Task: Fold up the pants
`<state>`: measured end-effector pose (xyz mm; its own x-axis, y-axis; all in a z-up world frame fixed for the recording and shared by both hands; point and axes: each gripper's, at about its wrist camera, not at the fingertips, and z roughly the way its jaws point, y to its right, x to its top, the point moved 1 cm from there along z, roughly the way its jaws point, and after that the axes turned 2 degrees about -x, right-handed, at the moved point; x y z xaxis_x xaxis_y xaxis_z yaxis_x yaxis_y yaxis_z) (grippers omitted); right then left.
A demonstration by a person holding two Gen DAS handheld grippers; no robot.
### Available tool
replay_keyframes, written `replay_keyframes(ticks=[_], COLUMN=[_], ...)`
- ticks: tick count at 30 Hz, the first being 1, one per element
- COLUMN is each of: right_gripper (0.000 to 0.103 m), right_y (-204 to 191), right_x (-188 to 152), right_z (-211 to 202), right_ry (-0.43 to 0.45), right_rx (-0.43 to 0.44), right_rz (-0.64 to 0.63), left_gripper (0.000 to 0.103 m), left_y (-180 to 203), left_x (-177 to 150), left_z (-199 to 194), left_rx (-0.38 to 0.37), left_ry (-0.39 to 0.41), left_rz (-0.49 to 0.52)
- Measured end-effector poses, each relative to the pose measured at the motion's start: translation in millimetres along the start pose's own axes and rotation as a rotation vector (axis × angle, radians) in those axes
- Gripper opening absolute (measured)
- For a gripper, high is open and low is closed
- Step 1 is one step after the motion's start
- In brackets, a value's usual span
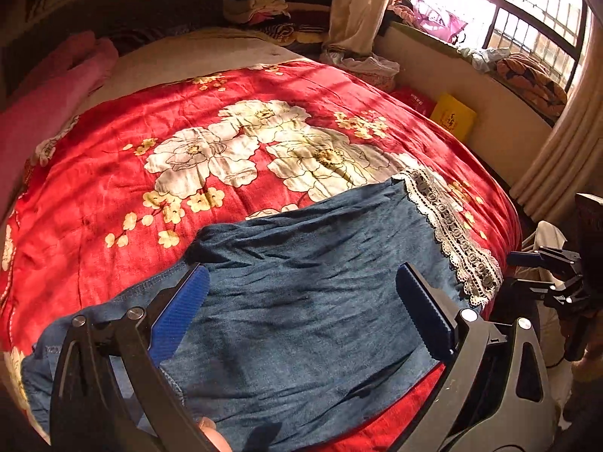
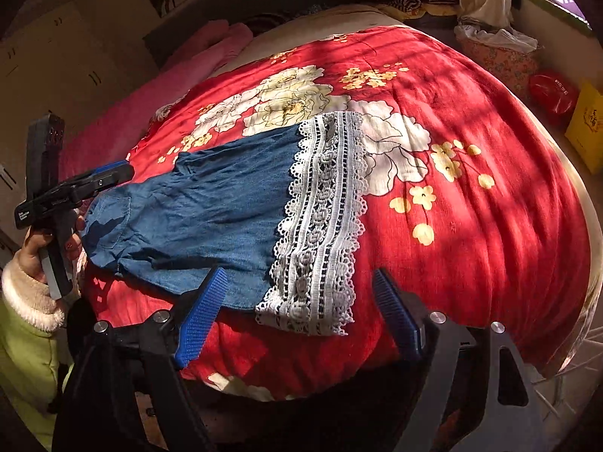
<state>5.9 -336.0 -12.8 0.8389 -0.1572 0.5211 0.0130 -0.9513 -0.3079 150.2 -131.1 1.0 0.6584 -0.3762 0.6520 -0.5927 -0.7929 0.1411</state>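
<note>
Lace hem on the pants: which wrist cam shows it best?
Right wrist. The lace hem lies almost whole and sunlit, ahead of the open right gripper, on the denim pants. The left wrist view shows it only as a narrow, foreshortened strip at the pants' far right edge.

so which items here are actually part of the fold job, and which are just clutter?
Job:
- denim pants, lace hem
- left gripper, open
- right gripper, open
- red floral quilt underneath

Clutter:
- pink blanket
- yellow box
- clothes pile
- curtain
</note>
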Motion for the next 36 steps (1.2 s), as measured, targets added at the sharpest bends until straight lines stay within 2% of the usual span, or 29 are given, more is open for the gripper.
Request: replay_keyframes(ticks=[5, 9, 12, 17, 19, 22, 25, 28, 32, 35, 36], right_gripper=[0.079, 0.079, 0.078, 0.077, 0.072, 0.071, 0.069, 0.071, 0.07, 0.054, 0.041], right_y=[5, 13, 20, 24, 23, 22, 31, 31, 26, 20, 20], right_x=[-13, -11, -10, -8, -7, -5, -5, -6, -5, -2, -2], right_z=[8, 13, 18, 29, 30, 29, 32, 36, 42, 44, 44], right_ry=[-0.011, -0.013, -0.024, -0.042, -0.035, -0.025, -0.03, -0.045, -0.054, -0.056, -0.053], right_rx=[0.036, 0.055, 0.059, 0.079, 0.097, 0.109, 0.088, 0.096, 0.099, 0.083, 0.079], right_rz=[0.087, 0.154, 0.196, 0.212, 0.217, 0.217, 0.243, 0.234, 0.215, 0.184, 0.187], left_gripper=[0.093, 0.093, 0.093, 0.093, 0.093, 0.091, 0.081, 0.076, 0.06, 0.039, 0.029], left_y=[41, 61, 65, 73, 82, 100, 108, 104, 103, 103, 102], left_x=[39, 59, 65, 72, 76, 79, 80, 80, 74, 69, 68], left_z=[31, 73, 102, 129, 134, 144, 159, 174, 188, 190, 190], left_rx=[-0.072, -0.088, -0.092, -0.17, -0.206, -0.252, -0.254, -0.305, -0.367, -0.386, -0.382], left_ry=[-0.007, -0.067, -0.103, -0.13, -0.125, -0.144, -0.196, -0.245, -0.294, -0.314, -0.315], left_rz=[0.118, 0.178, 0.189, 0.165, 0.186, 0.26, 0.323, 0.3, 0.278, 0.272, 0.277])
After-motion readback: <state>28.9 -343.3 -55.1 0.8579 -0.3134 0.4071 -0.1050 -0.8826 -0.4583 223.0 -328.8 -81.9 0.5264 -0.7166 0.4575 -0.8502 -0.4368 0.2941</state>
